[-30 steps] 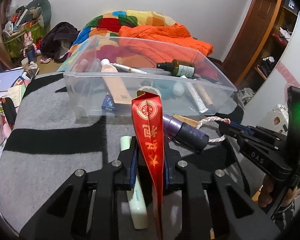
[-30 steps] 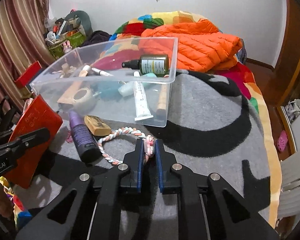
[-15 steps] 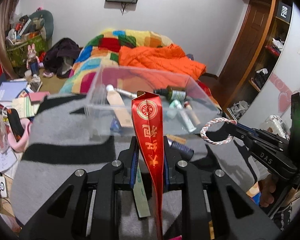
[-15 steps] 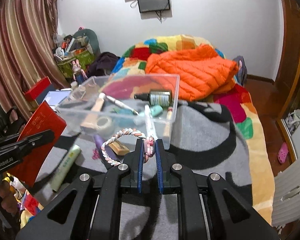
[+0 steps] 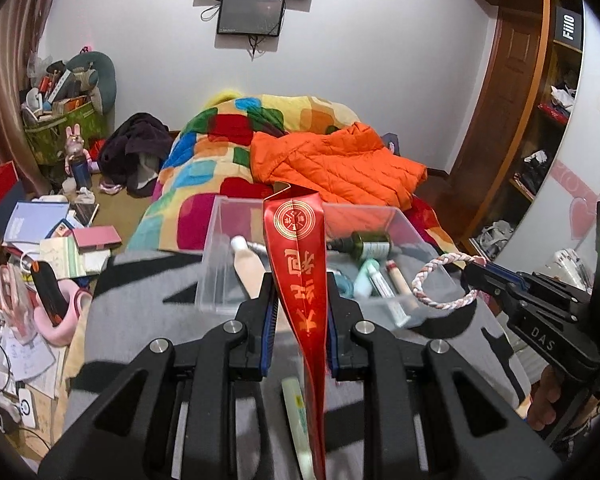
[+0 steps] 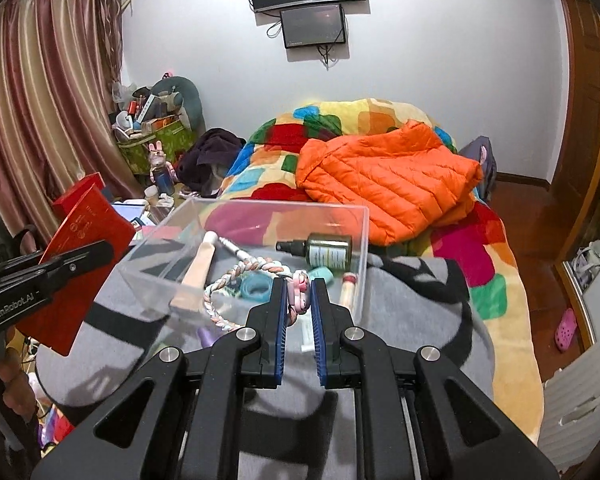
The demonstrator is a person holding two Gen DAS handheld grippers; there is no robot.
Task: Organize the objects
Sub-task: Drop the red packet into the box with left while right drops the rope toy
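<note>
Claws first: my right claw (image 6: 299, 298) is pinched tight on the pink knot of a rope ring (image 6: 236, 280). The ring hangs out in front of it, up in the air, over the near edge of the clear box (image 6: 356, 240). From my left camera I can see the same rope ring (image 5: 444, 280) sticking out from that claw, over the right side of the box.

My left claw (image 5: 298, 308) is squeezed on a red envelope (image 5: 300, 264) with gold marks. The envelope stands up on its thin edge between the two fingers, and it is also lifted off the bed, in front of the box.

Inside the box I see a dark green spray bottle (image 6: 326, 250), a tan tube (image 6: 198, 270) and a blue ring (image 6: 256, 286). The box sits on a gray and black blanket (image 6: 412, 320). A light green tube (image 5: 296, 408) lies on the blanket under my left claw, outside the box.

I think I am in the carrying step: both things are picked up and need to go into the box. Next I should move each claw over the open top, go down a little, then let go. The envelope is wide, so I should tip it flat so it does not catch on the wall.
</note>
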